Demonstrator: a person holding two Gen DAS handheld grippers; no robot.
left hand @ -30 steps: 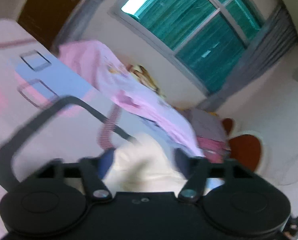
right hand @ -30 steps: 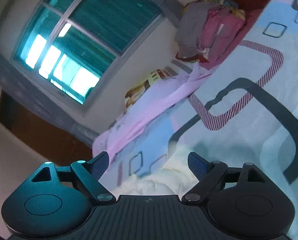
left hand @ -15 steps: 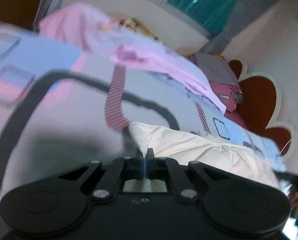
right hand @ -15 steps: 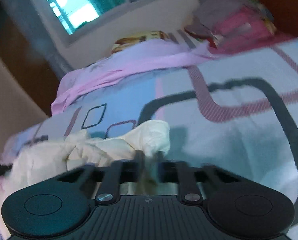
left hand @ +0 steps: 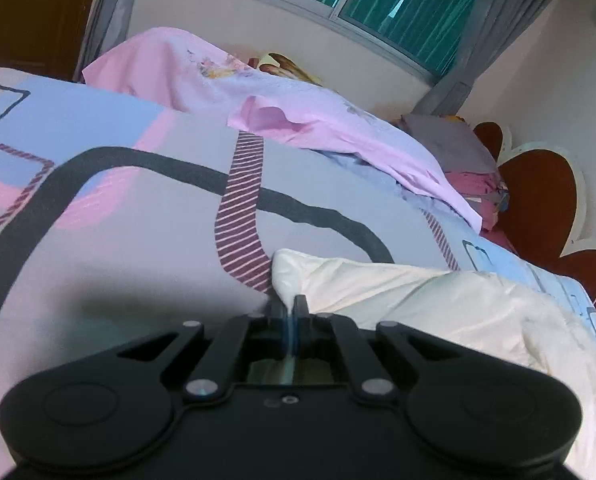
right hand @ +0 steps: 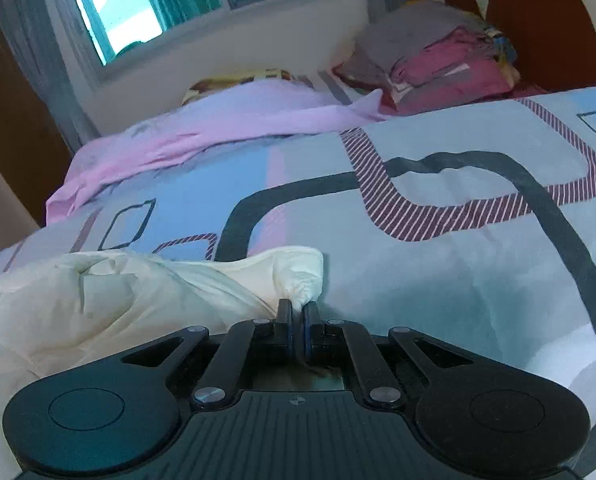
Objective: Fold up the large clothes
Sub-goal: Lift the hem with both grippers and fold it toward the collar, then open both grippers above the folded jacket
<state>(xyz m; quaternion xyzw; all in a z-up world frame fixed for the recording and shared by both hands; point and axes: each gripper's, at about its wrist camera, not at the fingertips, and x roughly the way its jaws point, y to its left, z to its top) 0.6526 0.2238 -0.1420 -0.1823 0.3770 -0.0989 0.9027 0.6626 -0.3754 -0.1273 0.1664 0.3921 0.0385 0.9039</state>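
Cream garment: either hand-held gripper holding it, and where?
Both. Left hand-held gripper pinches the cream garment at one corner; right hand-held gripper pinches another corner.

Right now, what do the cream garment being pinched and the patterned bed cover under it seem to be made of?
The cream garment looks like thin, crisp woven fabric, perhaps cotton or a light synthetic: sharp crumples, a slight sheen. The patterned bed cover looks like smooth, matte printed cotton or a blend: flat printed shapes and soft, shallow wrinkles. Neither can be settled by look alone.

One cream garment, one pink sheet, two hand-held grippers
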